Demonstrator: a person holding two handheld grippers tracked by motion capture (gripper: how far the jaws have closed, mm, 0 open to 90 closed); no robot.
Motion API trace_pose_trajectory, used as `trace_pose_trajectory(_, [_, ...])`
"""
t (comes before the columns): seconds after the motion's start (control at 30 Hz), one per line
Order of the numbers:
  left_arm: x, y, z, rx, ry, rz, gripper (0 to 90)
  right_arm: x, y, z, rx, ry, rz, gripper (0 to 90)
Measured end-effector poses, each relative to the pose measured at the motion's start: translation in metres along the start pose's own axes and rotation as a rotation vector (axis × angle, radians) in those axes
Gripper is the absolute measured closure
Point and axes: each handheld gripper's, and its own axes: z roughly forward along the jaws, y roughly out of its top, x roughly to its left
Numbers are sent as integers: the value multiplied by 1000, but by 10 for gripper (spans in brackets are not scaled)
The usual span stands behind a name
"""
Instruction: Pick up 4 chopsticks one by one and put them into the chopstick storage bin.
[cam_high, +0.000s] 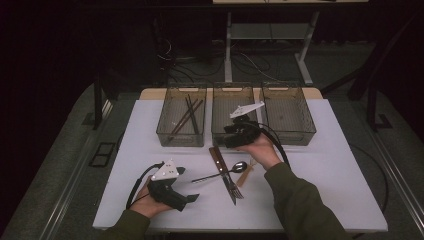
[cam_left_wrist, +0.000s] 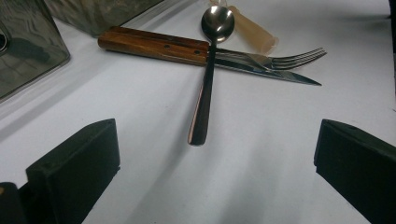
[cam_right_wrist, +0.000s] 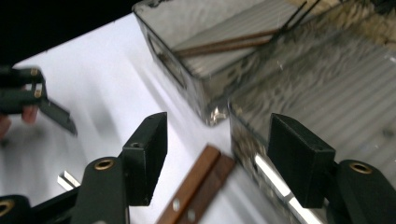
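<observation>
Wood-handled steel knife (cam_high: 223, 171) lying near the middle of the white table (cam_high: 320, 170), crossed by a shiny metal spoon (cam_high: 223, 173) and a pale-handled fork (cam_high: 242, 179), apparently awaiting sorting. Hovering at the near rim of the middle clear plastic bin (cam_high: 233, 114), right gripper (cam_right_wrist: 217, 161), jaws spread, empty. Resting near left, aiming at the spoon's handle, left gripper (cam_left_wrist: 212, 175), jaws wide apart, pinching nothing. Already lying in the far-left bin (cam_high: 181, 116): dark wooden chopsticks (cam_high: 189, 115).

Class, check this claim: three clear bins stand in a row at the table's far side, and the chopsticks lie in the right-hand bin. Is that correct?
Not quite. The three clear bins do stand in a row, but the chopsticks lie in the left-hand bin, not the right-hand bin. The high view shows this.
</observation>
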Motion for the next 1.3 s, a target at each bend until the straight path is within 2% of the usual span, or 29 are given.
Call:
trace_pose_trajectory(0.03, [0,0,0,0,0,0,0,-1,-4,-2,-5,-1,-14,381])
trace_pose_trajectory(0.43, [-1,1,0,7,6,6,0,-1,-51,-36,-9,-4,-26,363])
trace_pose_trajectory(0.53, [-1,1,0,10,4,7,0,-2,-63,-45,-20,0,-18,355])
trace_pose_trajectory(0.67, [-2,1,0,10,3,12,0,-4,-79,-57,-15,-26,-11,336])
trace_pose_trajectory(0.83, [-2,1,0,8,2,14,0,-4,-101,-73,-37,-21,7,296])
trace_pose_trajectory(1.0, [-3,2,0,8,3,17,0,-2,-119,-84,-56,-64,5,242])
trace_pose_trajectory(1.1, [-3,2,-1,5,3,14,0,-2,-129,-91,-67,-87,23,202])
trace_pose_trajectory(1.3, [-4,2,0,9,1,14,0,-3,-150,-102,-74,-130,29,187])
